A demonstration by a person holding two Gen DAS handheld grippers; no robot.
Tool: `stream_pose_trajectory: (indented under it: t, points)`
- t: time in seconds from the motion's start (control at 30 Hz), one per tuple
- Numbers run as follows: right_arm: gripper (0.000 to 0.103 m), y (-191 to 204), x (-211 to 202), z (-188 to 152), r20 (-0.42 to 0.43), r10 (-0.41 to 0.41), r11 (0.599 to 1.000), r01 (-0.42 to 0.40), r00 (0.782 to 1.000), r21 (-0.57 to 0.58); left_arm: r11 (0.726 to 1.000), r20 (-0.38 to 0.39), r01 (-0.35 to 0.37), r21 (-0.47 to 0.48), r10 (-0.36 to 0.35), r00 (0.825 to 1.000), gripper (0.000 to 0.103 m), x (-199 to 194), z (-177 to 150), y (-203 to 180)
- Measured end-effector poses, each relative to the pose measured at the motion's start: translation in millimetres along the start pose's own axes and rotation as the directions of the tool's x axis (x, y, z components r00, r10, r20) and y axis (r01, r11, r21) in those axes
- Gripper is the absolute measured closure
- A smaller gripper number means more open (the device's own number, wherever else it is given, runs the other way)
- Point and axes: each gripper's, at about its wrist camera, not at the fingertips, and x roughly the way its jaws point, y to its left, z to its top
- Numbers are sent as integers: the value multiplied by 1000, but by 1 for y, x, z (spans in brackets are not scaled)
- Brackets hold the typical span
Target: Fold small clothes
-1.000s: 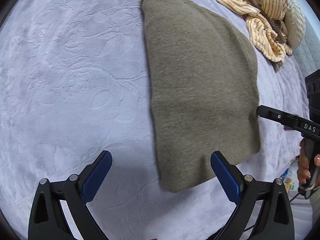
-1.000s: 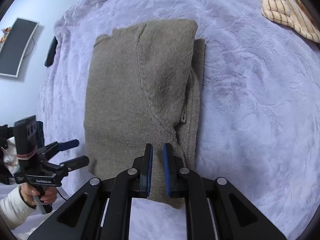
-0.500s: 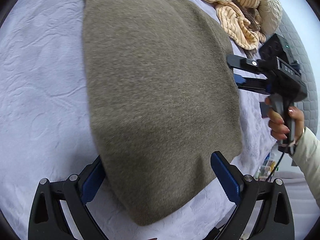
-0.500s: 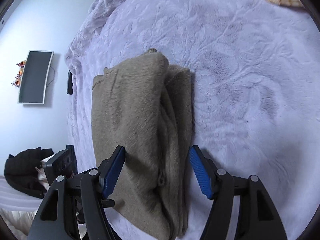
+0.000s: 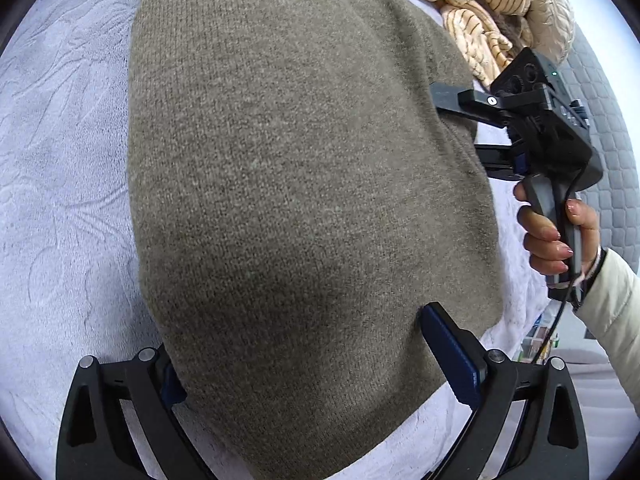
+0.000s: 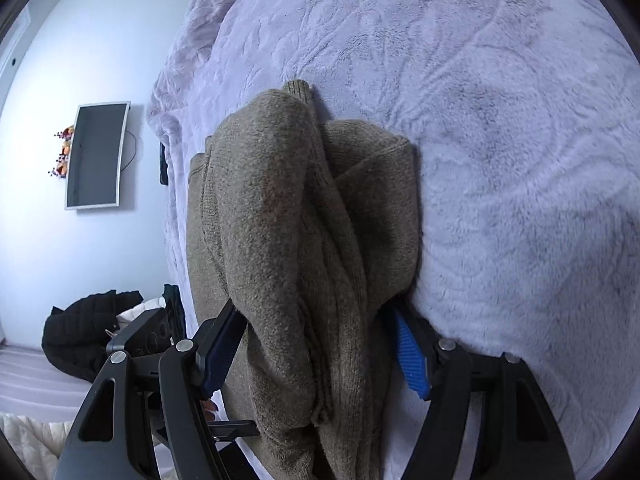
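Garment: olive-brown knitted sweater (image 5: 304,208), folded, lying on a pale lilac plush bedspread w/ embossed leaf pattern (image 5: 60,168). In the right wrist view the sweater (image 6: 304,248) shows bunched, stacked layers w/ a ribbed cuff poking out at the far end.

Left gripper (image 5: 316,344): jaws wide; near end of the sweater lies between the blue pads. Left pad is mostly hidden under the knit, right pad sits against the sweater's edge. No squeeze visible.

Right gripper (image 6: 316,344): jaws have just been opening and now stand wide, straddling the bunched sweater end. Fabric fills the gap between the pads; pads flank it w/o pinching. In the left wrist view this gripper (image 5: 460,128) comes in from the sweater's right edge, held by a hand (image 5: 556,236) in a cream sleeve.

Background: cream-and-brown striped clothes pile (image 5: 492,12) beyond the sweater; wall-mounted monitor (image 6: 96,156); black jacket (image 6: 84,336) on the floor.
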Motion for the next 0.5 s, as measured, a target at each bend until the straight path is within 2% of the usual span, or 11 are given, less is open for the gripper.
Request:
stream_pose_trajectory:
  t: [0.23,0.43,0.5]
  points:
    - [29,-2,-21,-15,15,-60,998,60,998,-21,999,-3,44,7,-44,999,4,-8,-5,5]
    - [27,1,2,5,10,-8,999,9,1000,-32,999,6,33,-3,-33,999,4,3,1,2]
    - [32,5,8,6,16,-19,1000,19,1000,-24,1000,23,-1,-11,1,1000,14,0,2,1]
